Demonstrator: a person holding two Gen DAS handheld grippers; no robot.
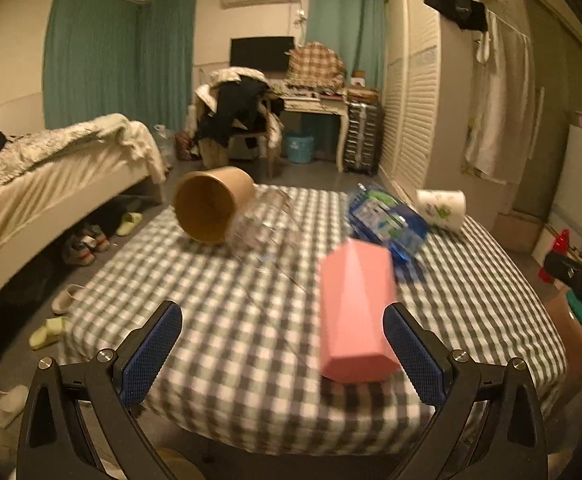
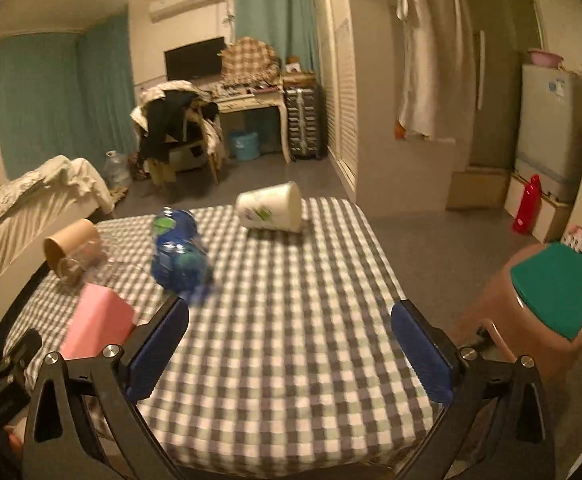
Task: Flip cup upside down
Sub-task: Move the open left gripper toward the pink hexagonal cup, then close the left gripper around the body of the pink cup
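Several cups lie on their sides on a checkered table. A pink faceted cup lies nearest, just inside my left gripper's right finger. My left gripper is open and holds nothing. A brown paper cup lies at the far left beside a clear glass. A blue cup and a white printed cup lie at the far right. My right gripper is open and empty over the table. The right wrist view shows the pink cup, blue cup, white cup and brown cup.
A pink stool with a green top stands right of the table. A bed is to the left, with shoes and slippers on the floor beside it. A chair piled with clothes and a desk stand at the back.
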